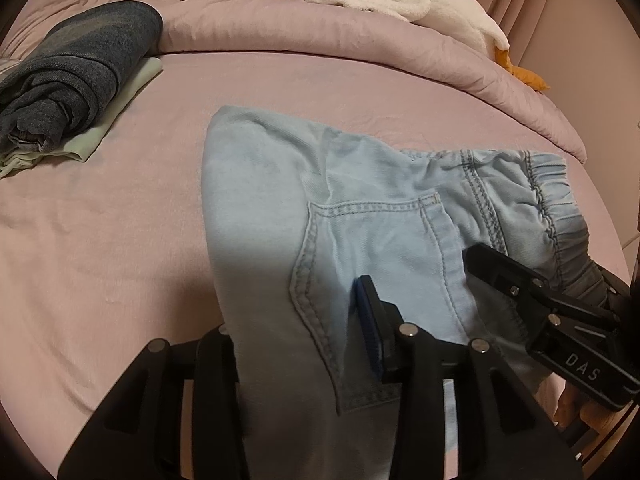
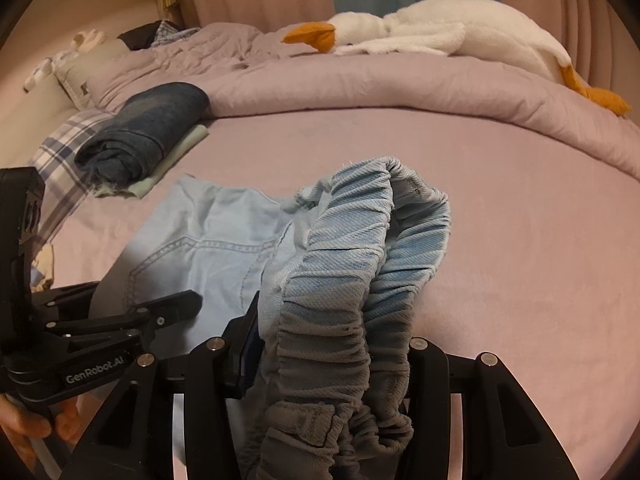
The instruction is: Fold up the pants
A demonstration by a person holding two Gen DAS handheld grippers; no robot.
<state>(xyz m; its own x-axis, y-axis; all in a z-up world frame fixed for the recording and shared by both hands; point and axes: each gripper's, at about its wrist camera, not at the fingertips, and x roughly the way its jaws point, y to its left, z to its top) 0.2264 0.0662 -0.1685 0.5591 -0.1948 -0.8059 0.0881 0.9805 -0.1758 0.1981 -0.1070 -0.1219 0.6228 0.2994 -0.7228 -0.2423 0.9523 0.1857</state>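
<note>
While both tongs, left (image 1: 304, 344) and right (image 2: 332, 364), seemingly pinch the pants (image 1: 280, 208), they lie on the bed (image 1: 100, 240).

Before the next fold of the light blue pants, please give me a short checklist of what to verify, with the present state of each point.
1. Left gripper shut on the light blue pants: ok.
2. Right gripper shut on the elastic waistband: ok.
3. Back pocket lying flat: ok.
4. Pant legs aligned: cannot tell, out of view.
5. Folded dark jeans apart from the pants: ok.
6. Bed sheet smooth where the fold lands: ok.
</note>
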